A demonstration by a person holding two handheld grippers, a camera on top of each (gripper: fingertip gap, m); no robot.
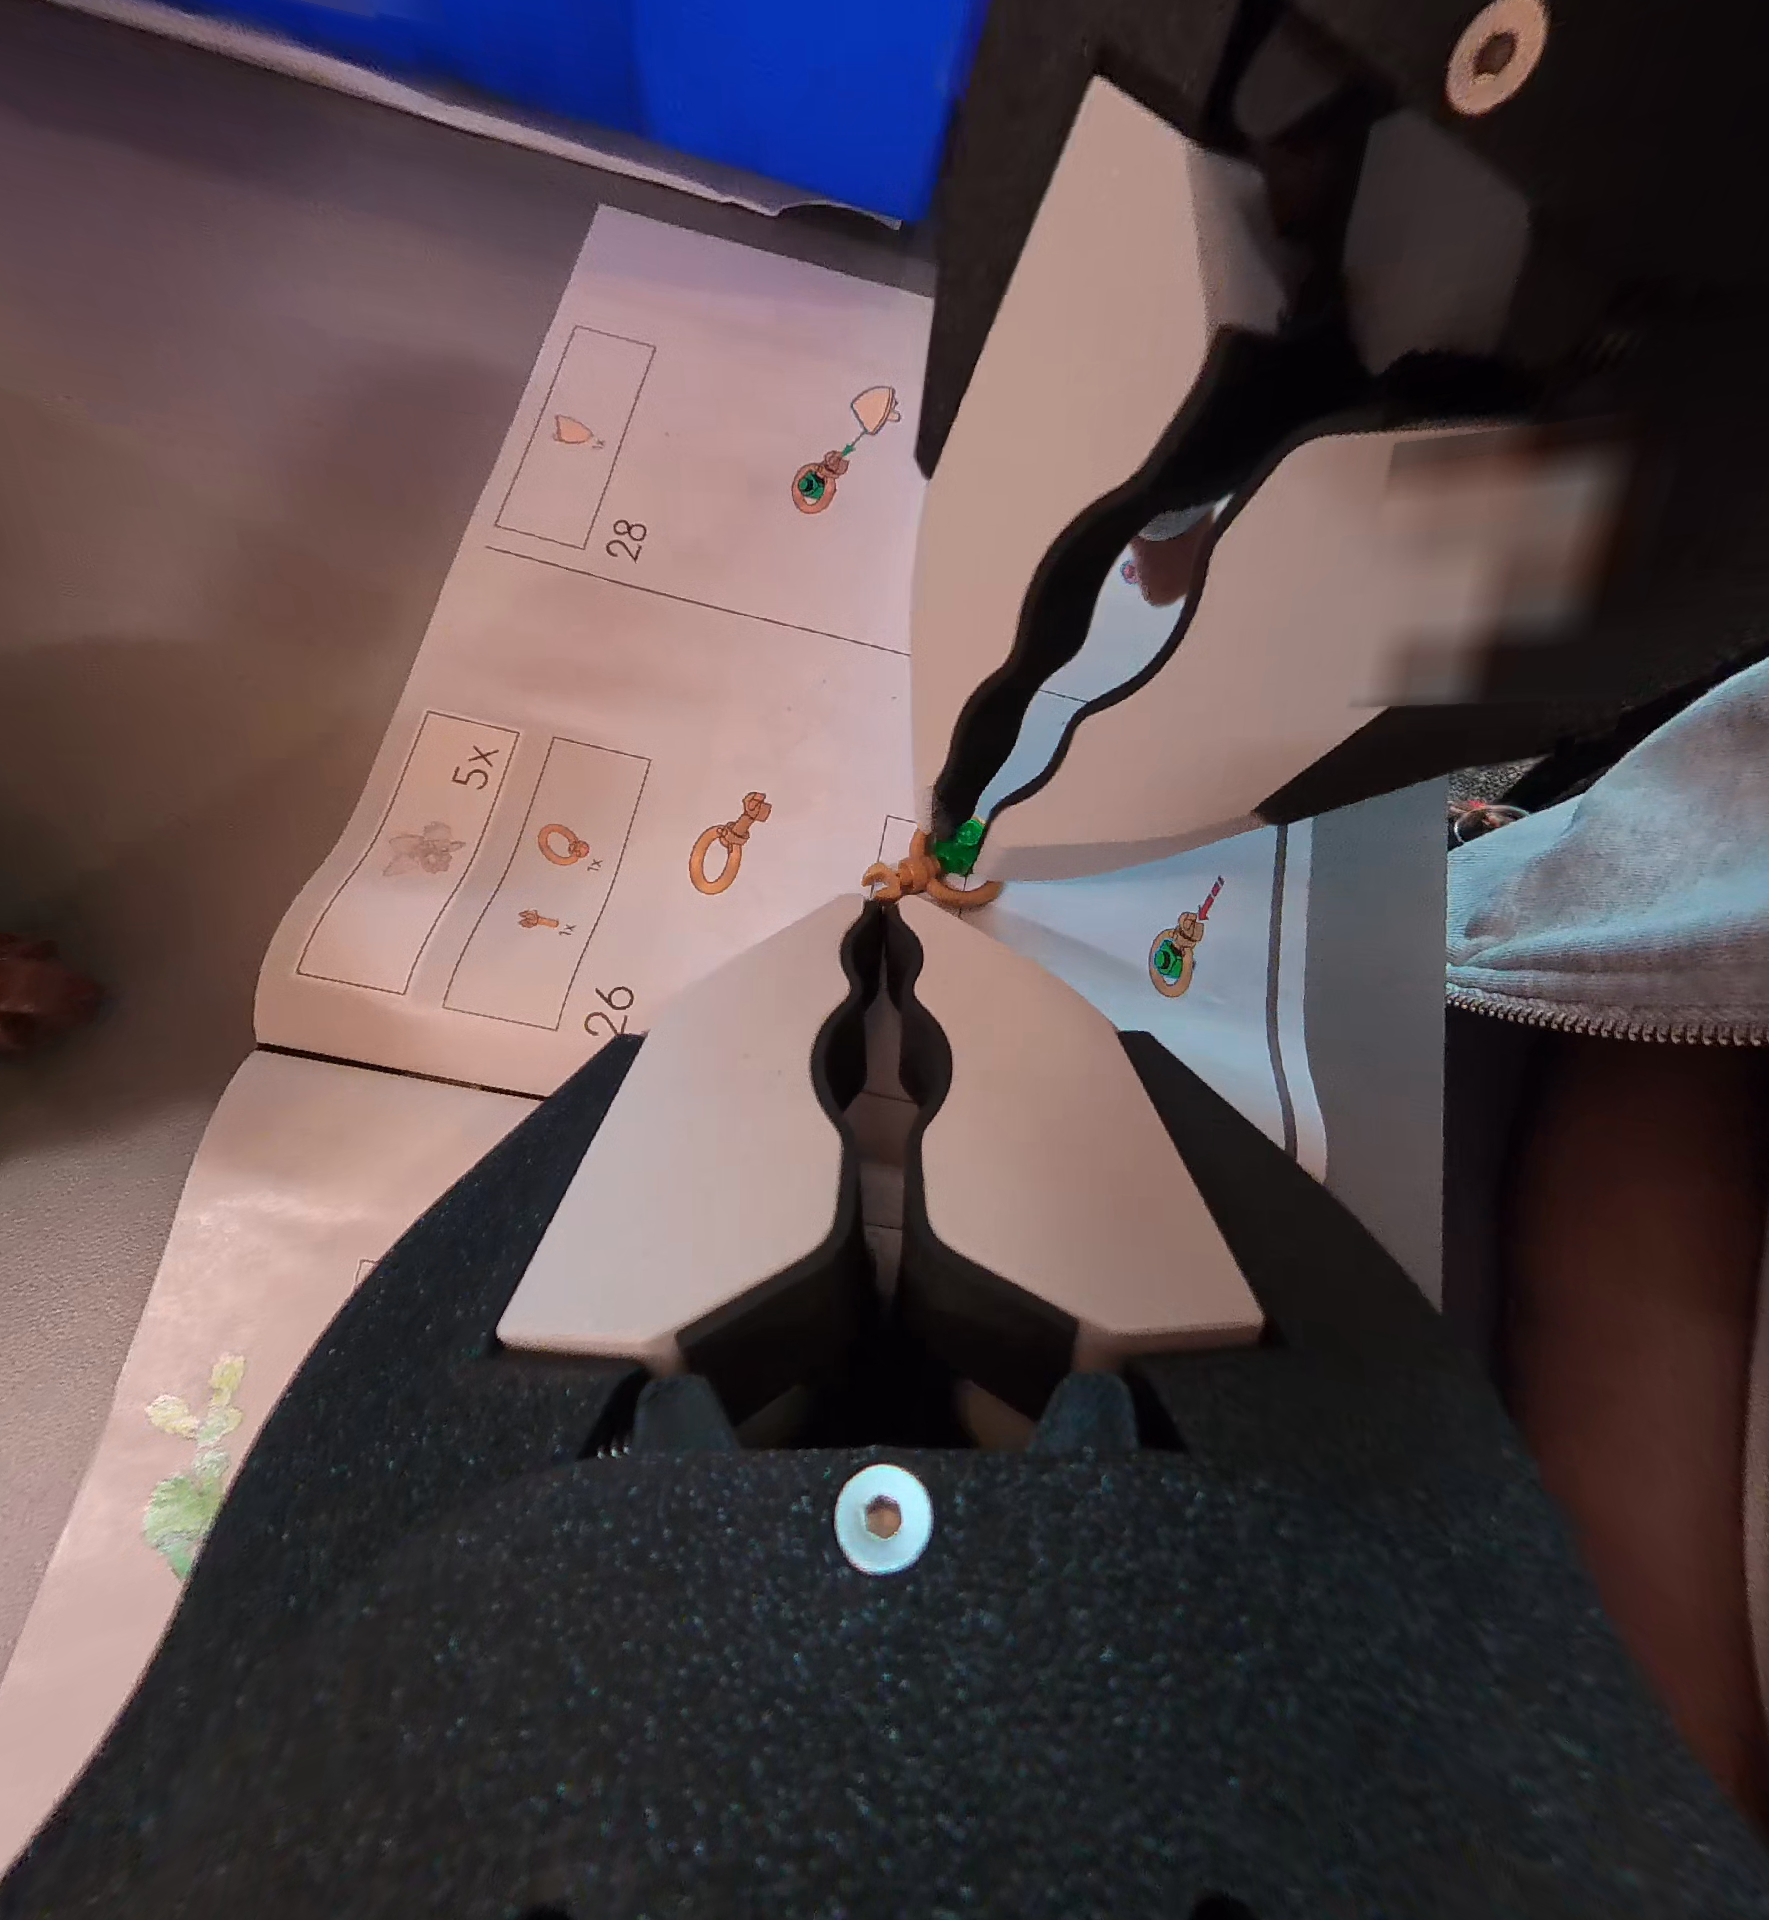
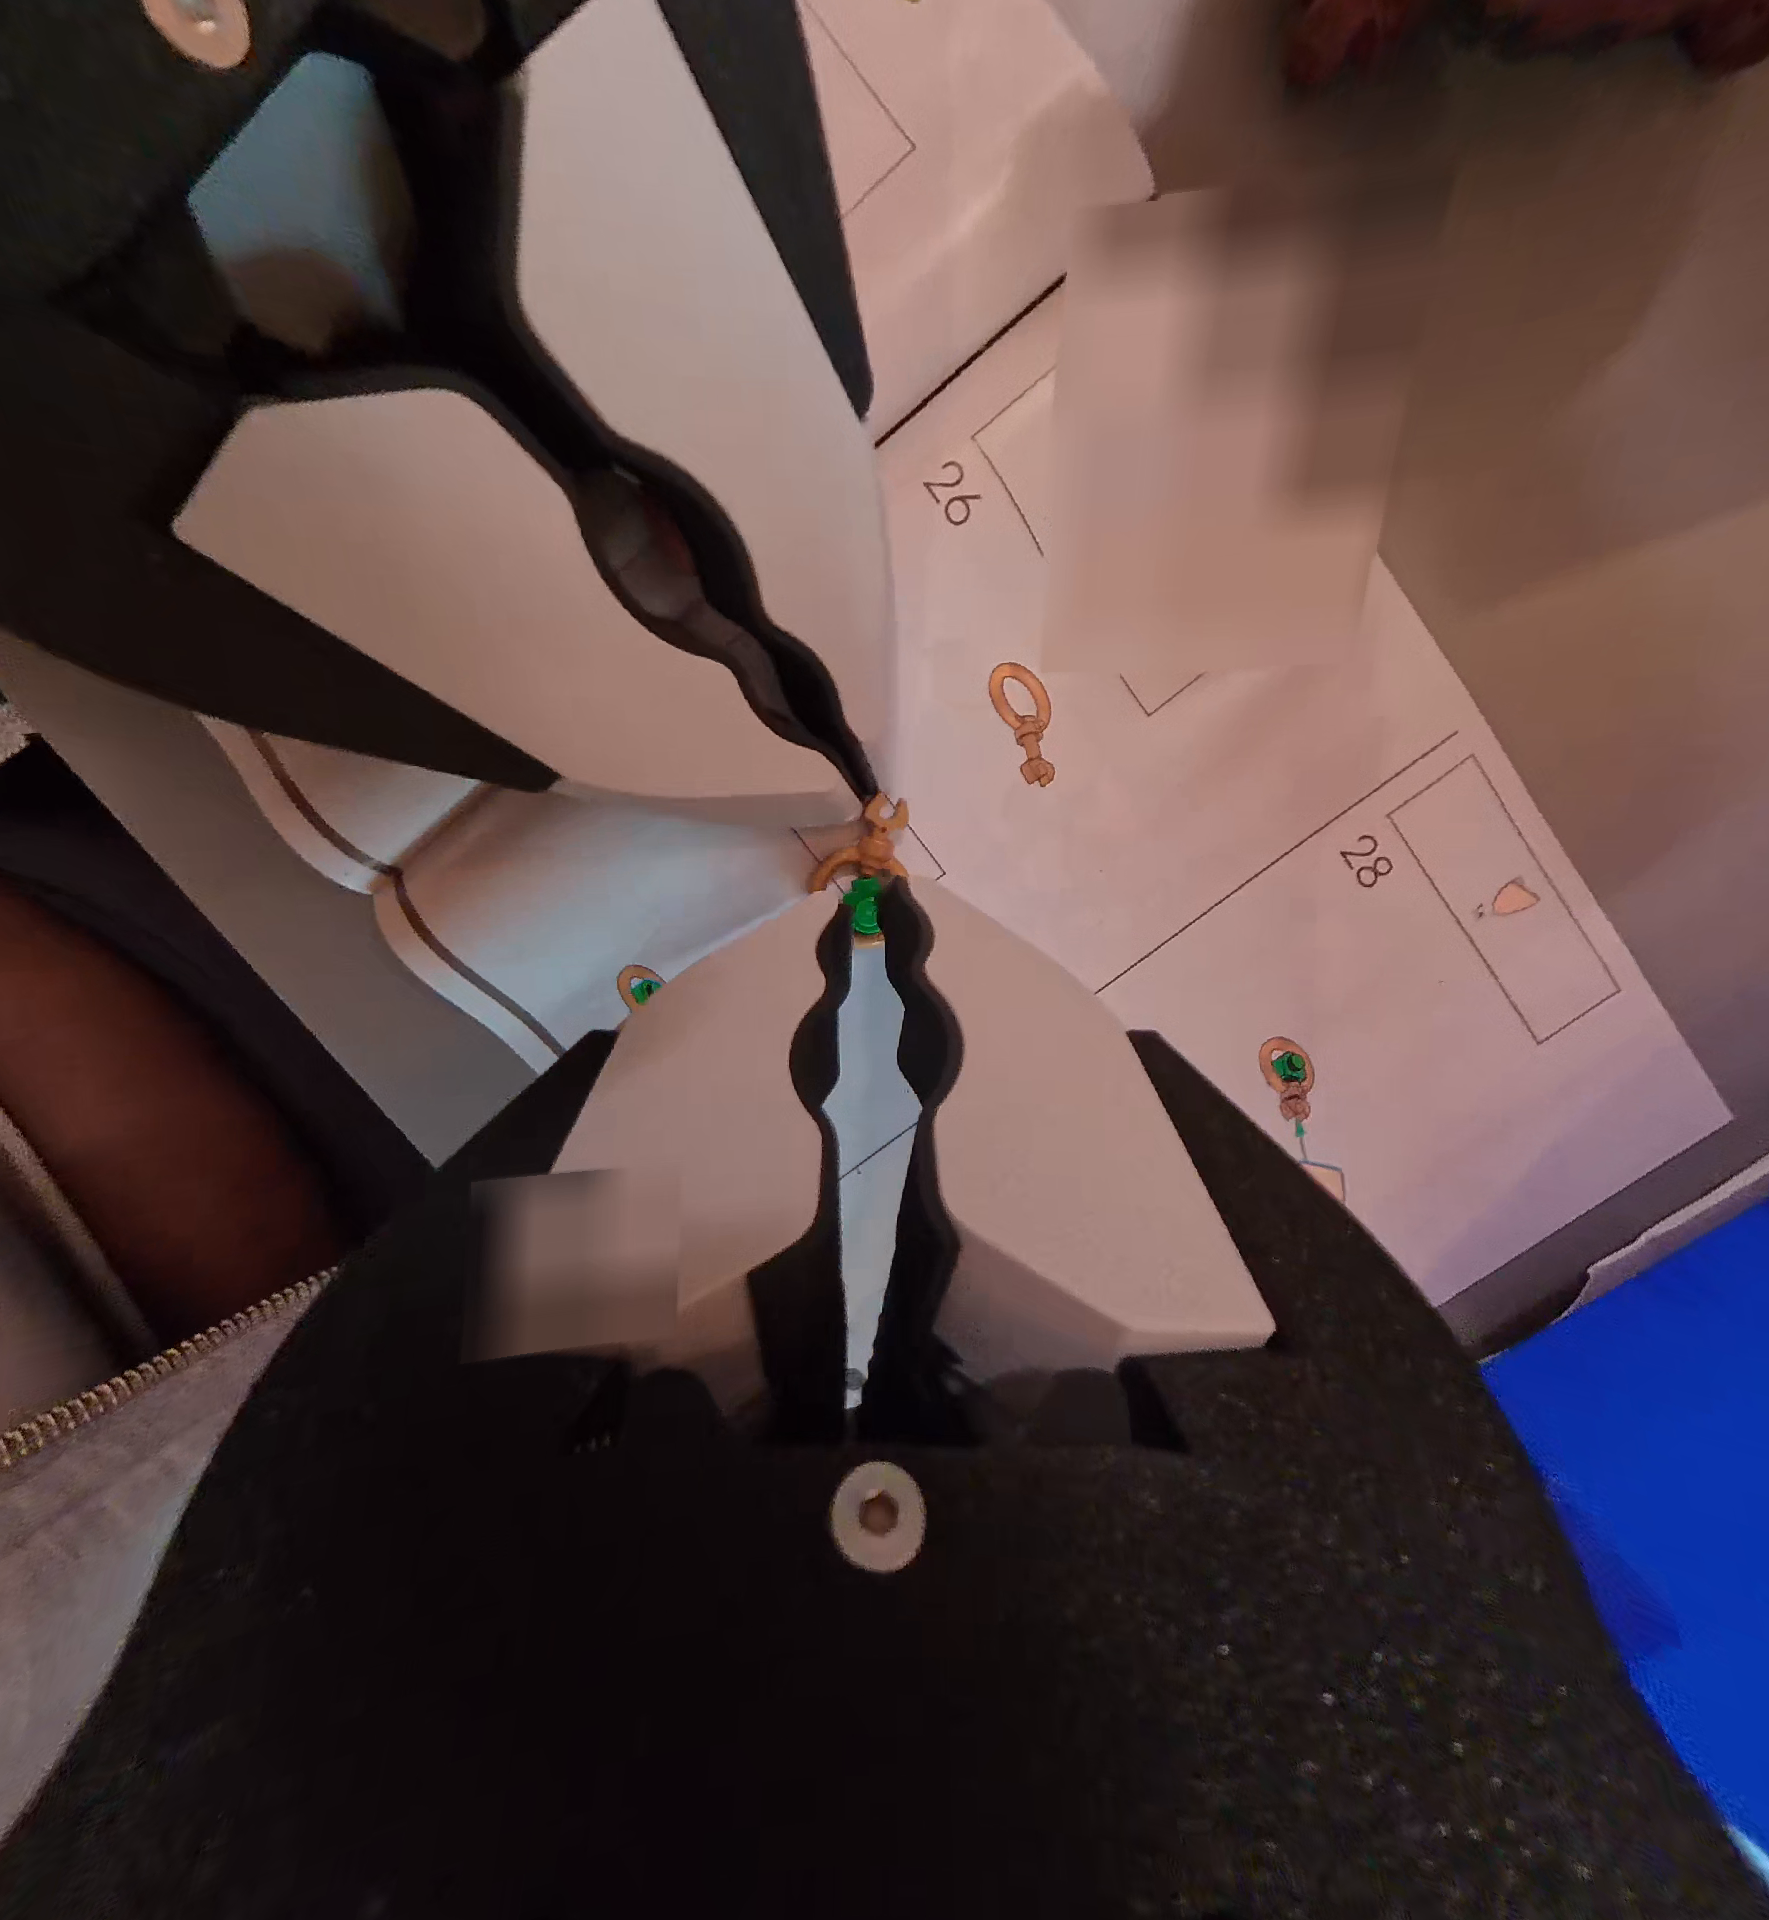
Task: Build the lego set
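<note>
Above the open booklet [image 1: 755, 644], the left tongs [image 1: 878, 906] pinch the tan ring piece [image 1: 906, 878]; the right tongs [image 2: 864, 914] clamp the green piece [image 2: 863, 906] against its loop.

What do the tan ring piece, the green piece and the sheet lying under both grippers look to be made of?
Tan ring piece: seemingly moulded plastic, smooth with a slight sheen. Green piece: likely glossy plastic, saturated colour and a bright highlight. Instruction sheet: printed paper, matte to satin, curving at its fold.
</note>
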